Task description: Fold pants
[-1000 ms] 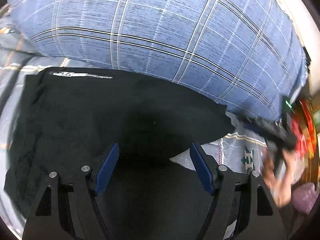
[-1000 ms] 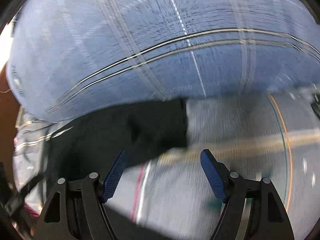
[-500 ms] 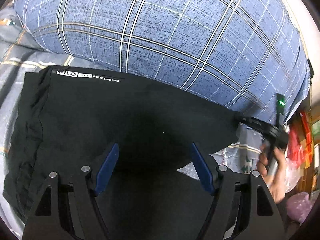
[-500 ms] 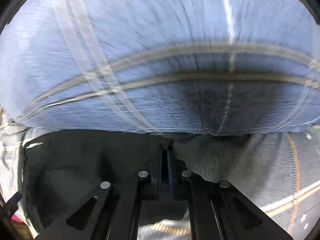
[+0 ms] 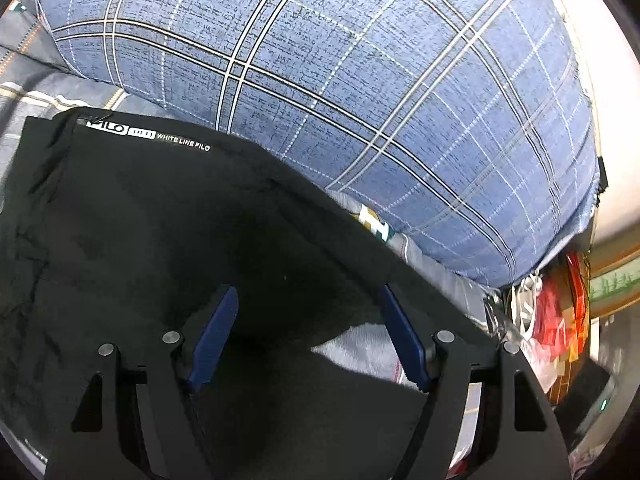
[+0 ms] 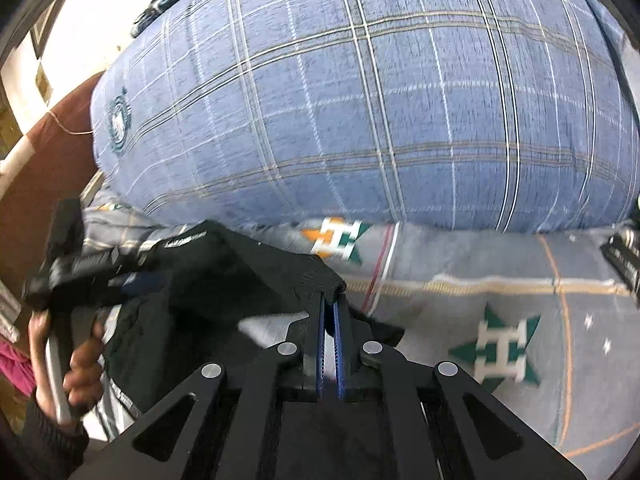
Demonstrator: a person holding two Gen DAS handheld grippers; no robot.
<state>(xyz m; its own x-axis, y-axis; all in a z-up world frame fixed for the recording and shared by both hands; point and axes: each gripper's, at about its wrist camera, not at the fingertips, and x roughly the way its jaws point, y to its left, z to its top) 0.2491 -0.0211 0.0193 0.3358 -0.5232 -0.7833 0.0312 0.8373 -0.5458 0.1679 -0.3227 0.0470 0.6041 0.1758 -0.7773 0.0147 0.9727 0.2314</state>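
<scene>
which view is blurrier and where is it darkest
Right wrist view is blurrier: the grey patterned bedsheet and big blue plaid pillow smear. Left wrist view is sharp but darkest where the black pants lie shadowed between the left hand-held gripper fingers.

you get even, fairly bright indoor light. in the left wrist view the plaid pillow (image 5: 360, 100) is sharp, while the black pants (image 5: 160, 240) swallow detail and go nearly featureless between the fingers. your right wrist view is smeared by motion blur, worst on the bedsheet (image 6: 500, 300). the wall (image 6: 100, 12) top left is blown out. both views bend hard at the dark rims.
</scene>
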